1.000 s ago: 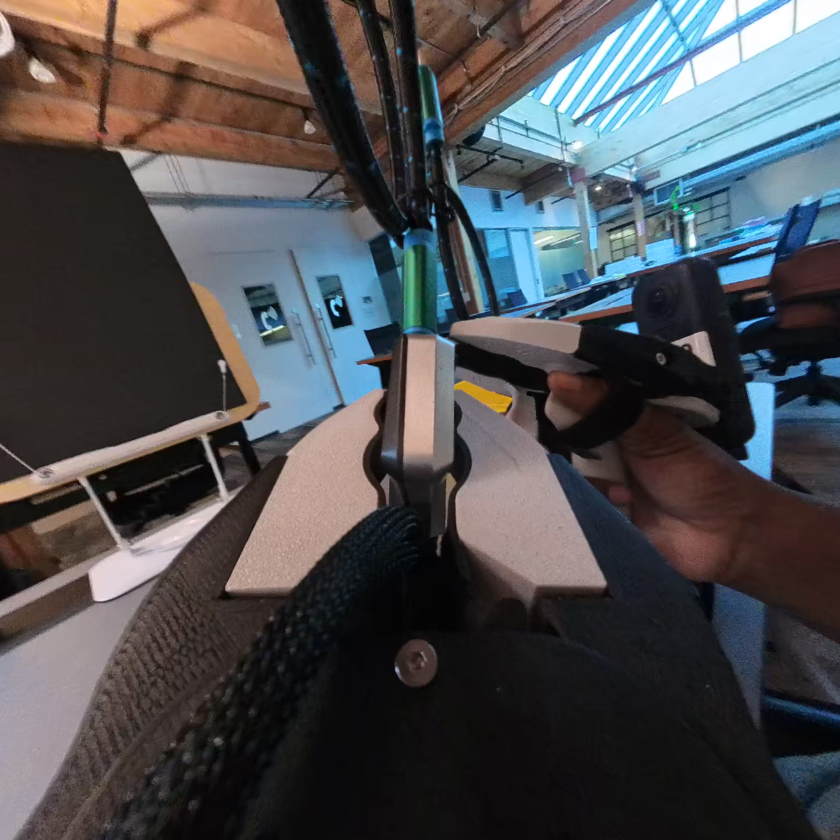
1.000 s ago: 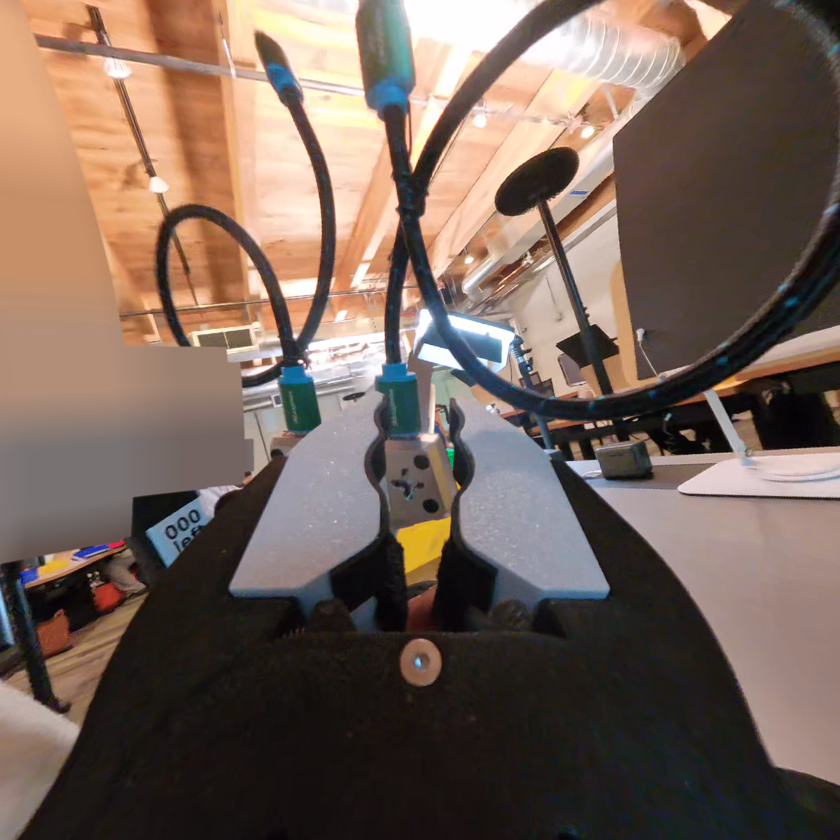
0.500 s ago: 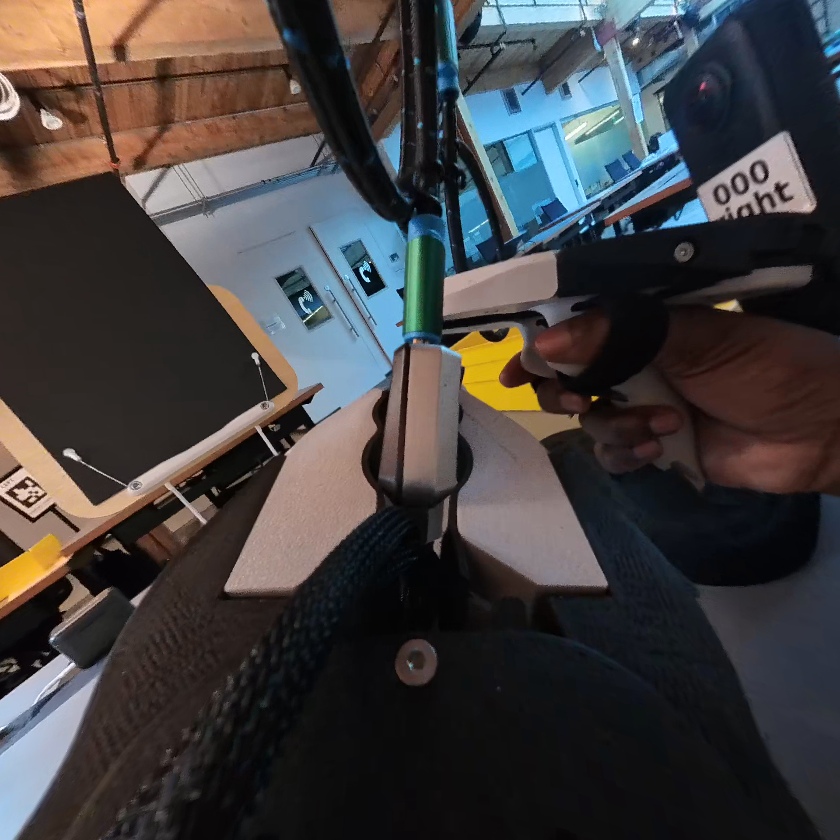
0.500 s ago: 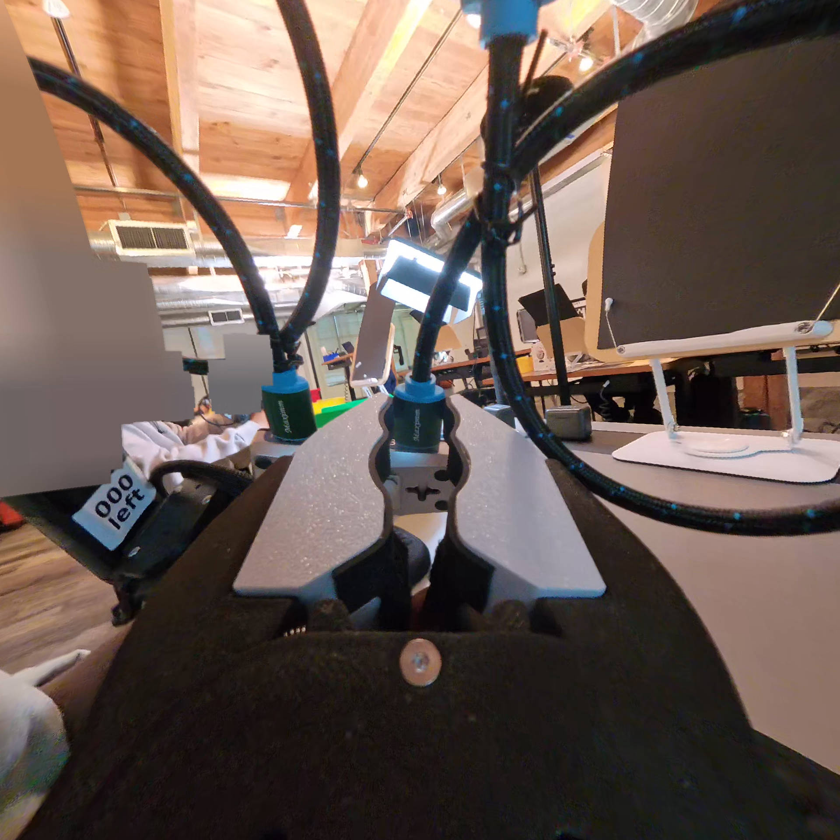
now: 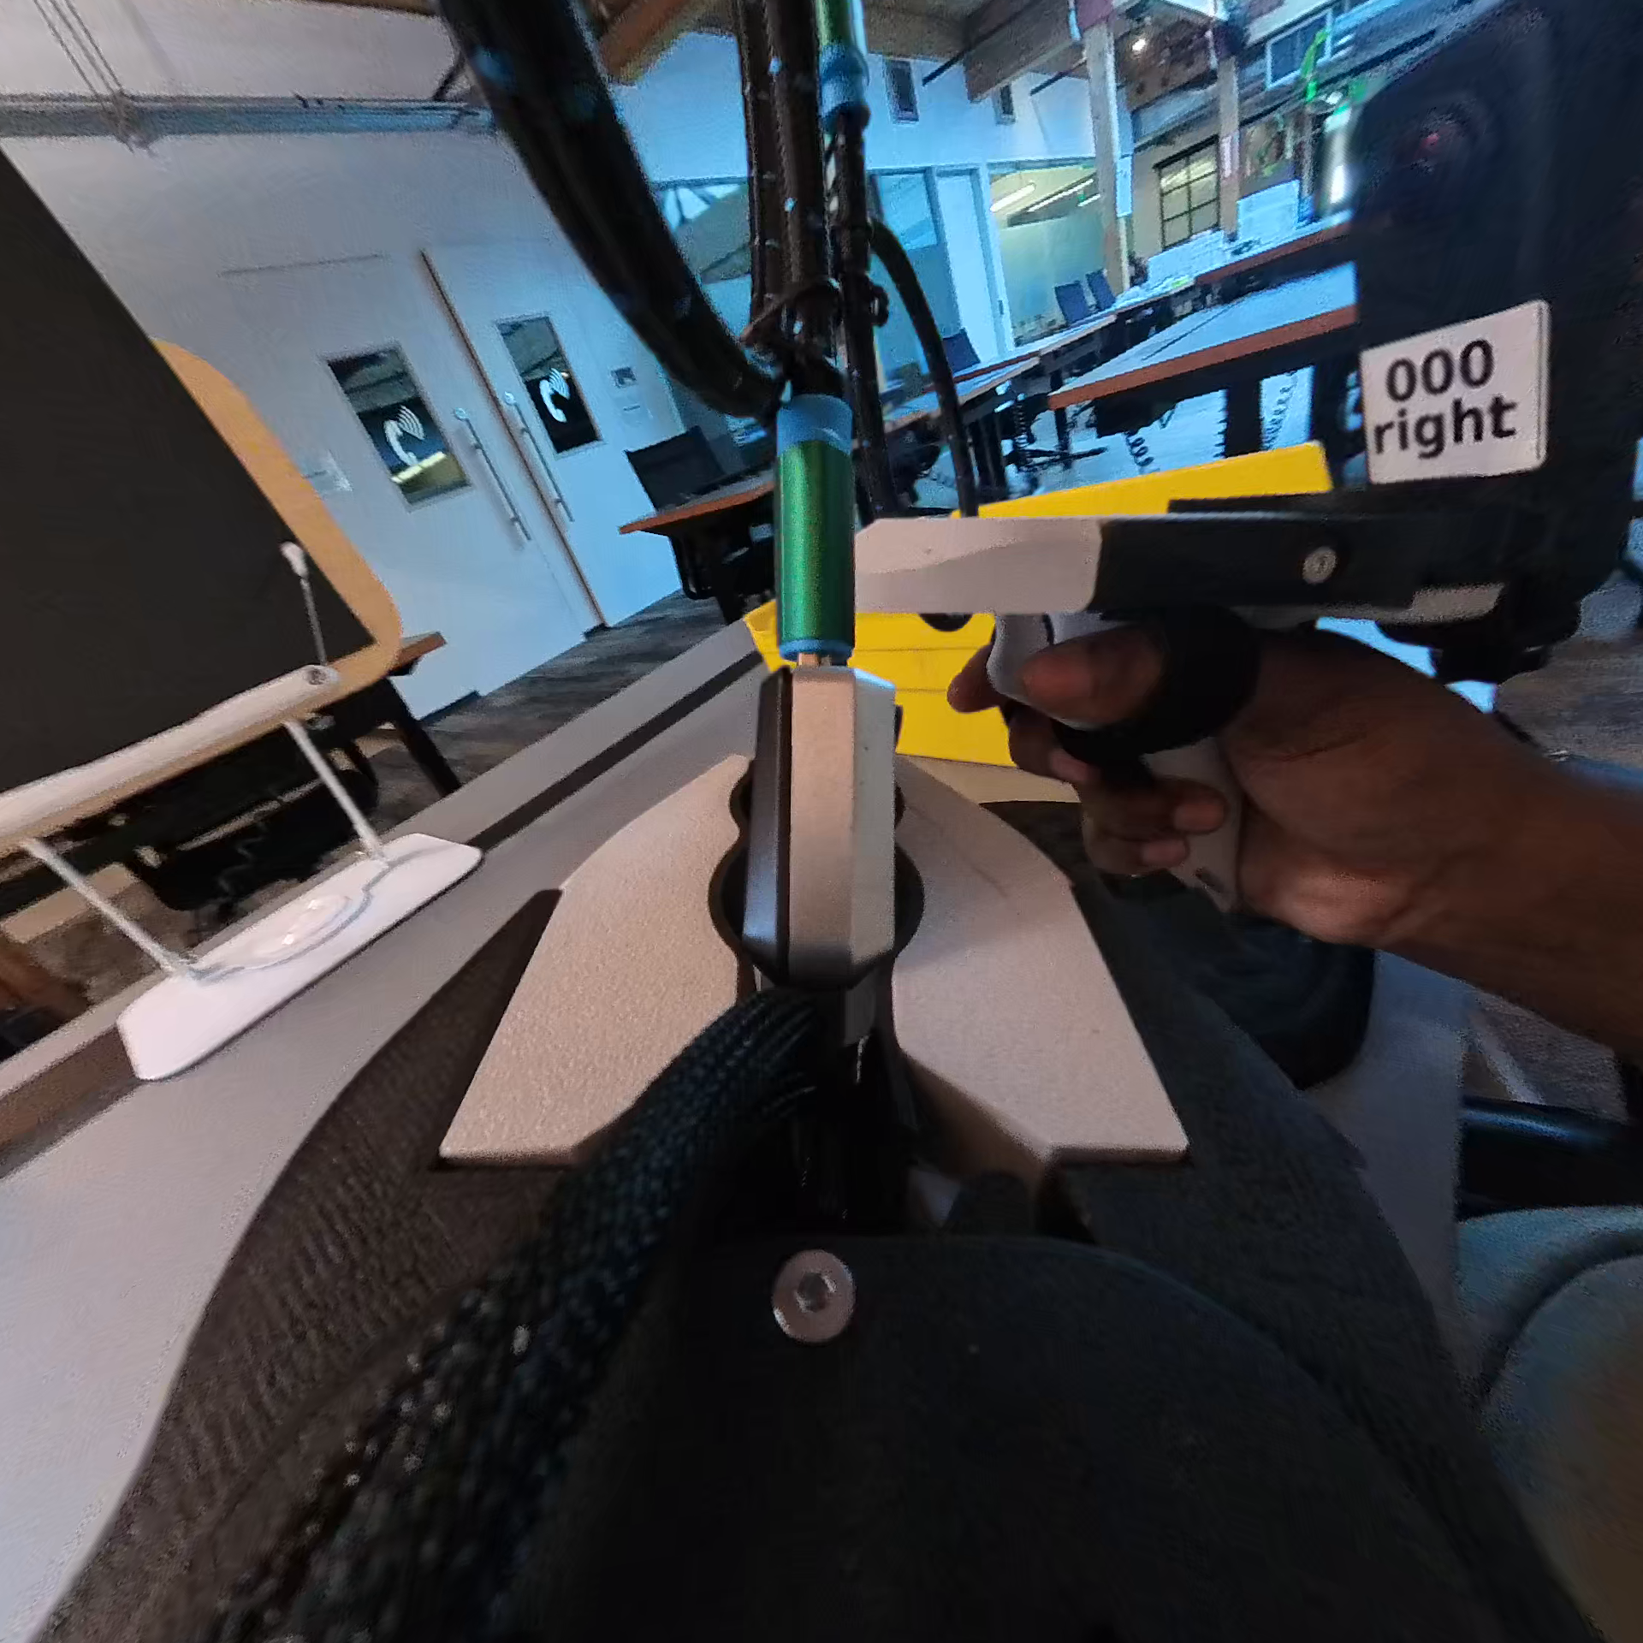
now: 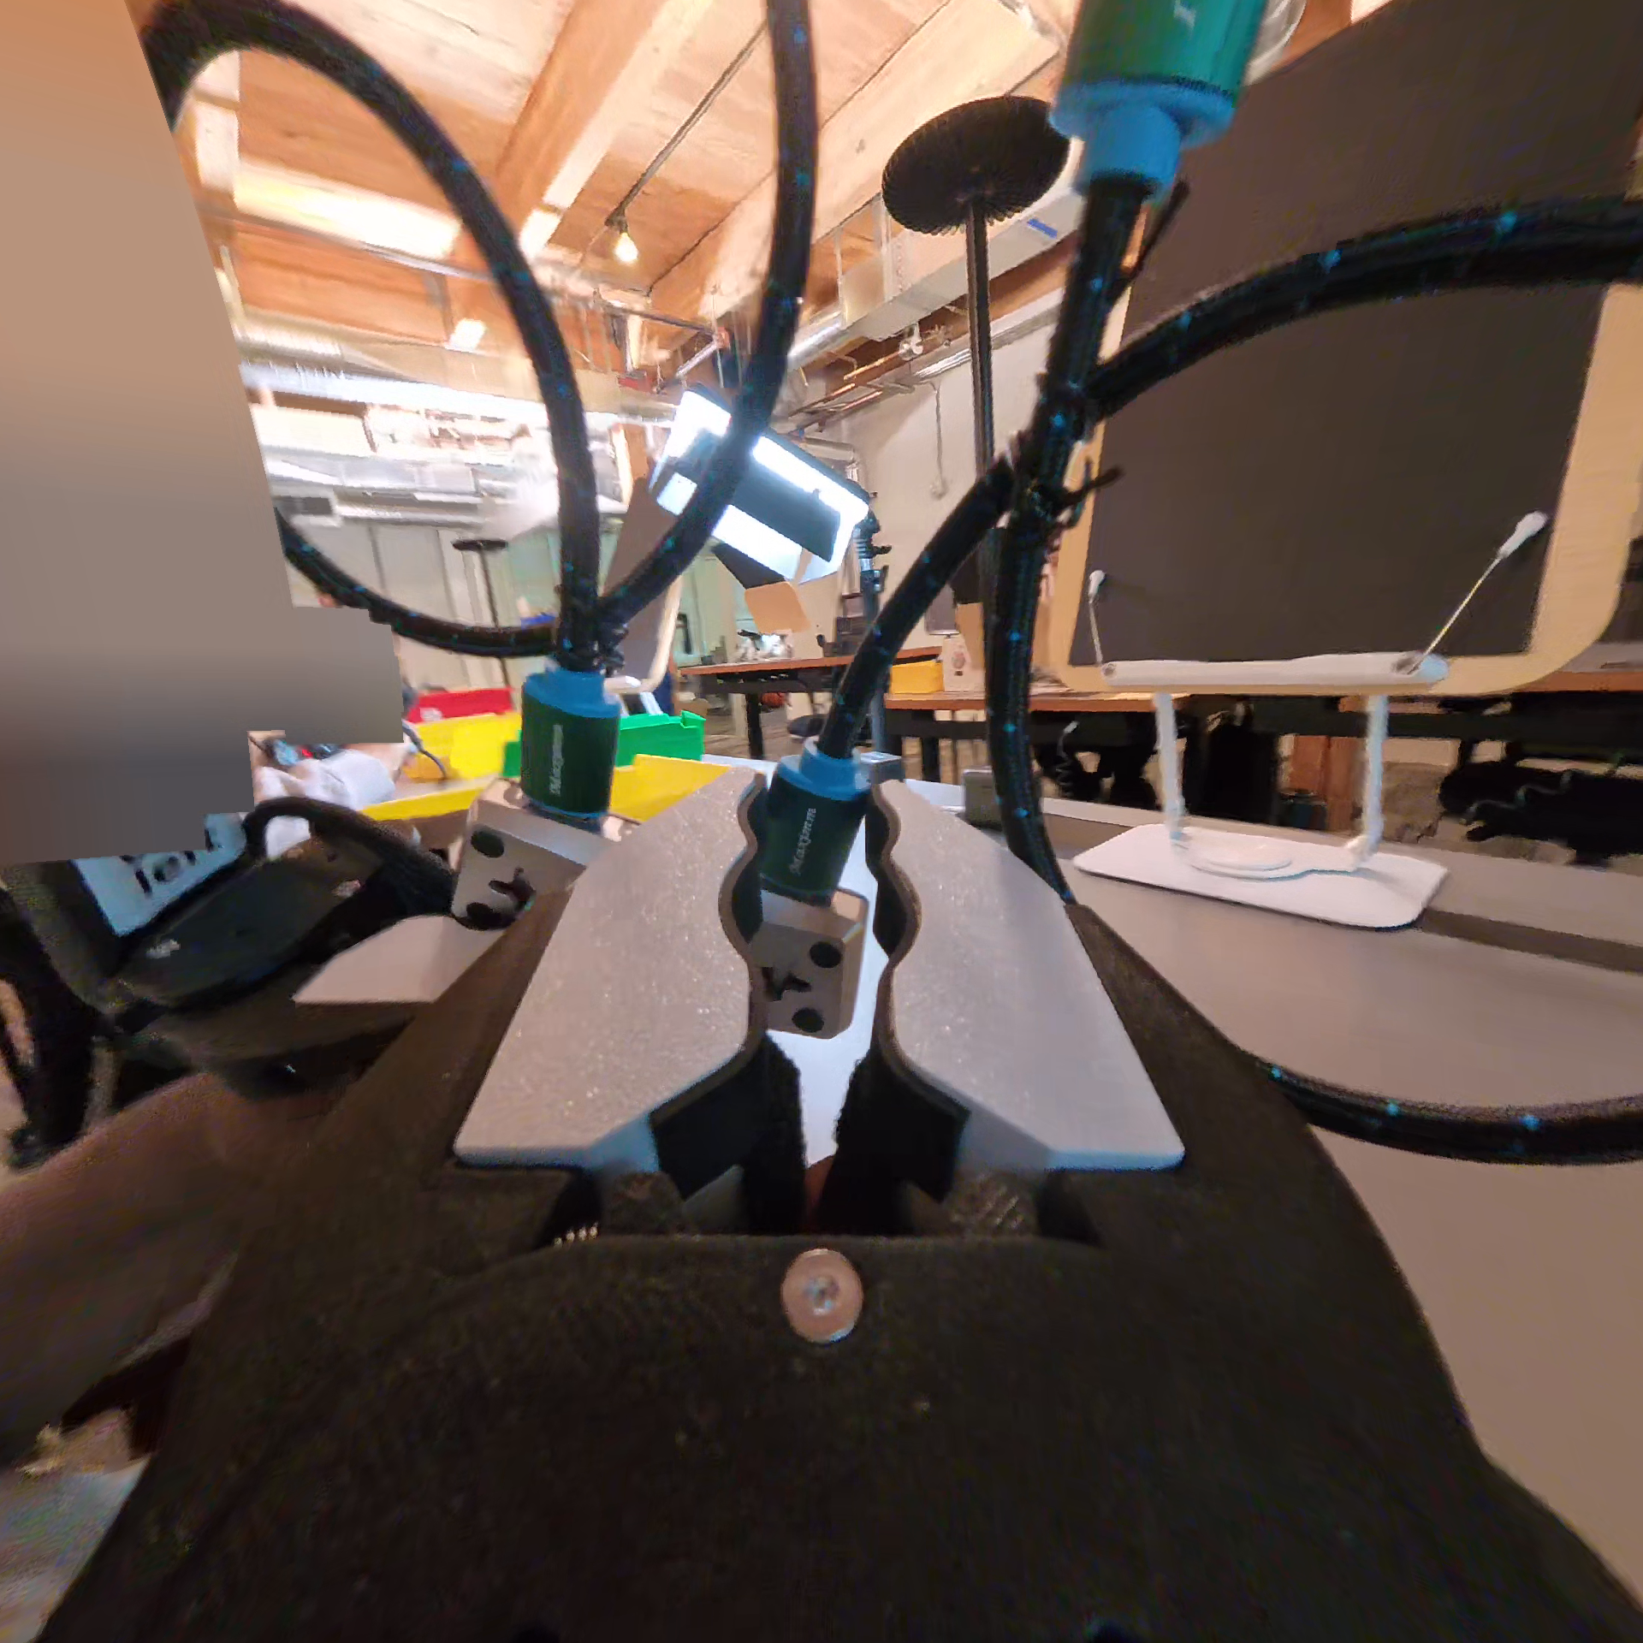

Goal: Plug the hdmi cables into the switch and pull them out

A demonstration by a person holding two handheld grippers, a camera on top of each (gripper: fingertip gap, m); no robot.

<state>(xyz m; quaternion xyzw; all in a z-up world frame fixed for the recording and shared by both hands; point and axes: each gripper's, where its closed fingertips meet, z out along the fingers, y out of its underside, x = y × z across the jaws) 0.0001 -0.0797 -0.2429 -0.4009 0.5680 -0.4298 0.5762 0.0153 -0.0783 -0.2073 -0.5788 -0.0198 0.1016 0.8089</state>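
In the left wrist view my left gripper (image 5: pixel 822 800) is shut on the grey metal switch (image 5: pixel 827 827), held edge-on. A green HDMI plug (image 5: pixel 813 551) stands in its top, with a sliver of metal showing at the joint. My right gripper (image 5: pixel 889 569), held by a hand (image 5: pixel 1334 800), reaches in from the right at plug height. In the right wrist view my right gripper (image 6: pixel 813 800) is shut on a green plug (image 6: pixel 805 845) seated in the switch (image 6: pixel 809 969). A second green plug (image 6: pixel 569 756) sits in the switch to the left. A third plug (image 6: pixel 1156 53) is loose at the top.
Black braided cables (image 6: pixel 1022 622) loop overhead and past my right finger. A white stand with a dark board (image 6: pixel 1262 871) sits on the grey table (image 6: pixel 1334 1022); the stand also shows in the left wrist view (image 5: pixel 267 925). Yellow and green bins (image 6: pixel 658 747) lie beyond. Left and right tips are no more than a few centimetres apart.
Both grippers, the switch and the cables have tilted down from the ceiling toward the table. The grips are unchanged. The plug in my right gripper now leans left.
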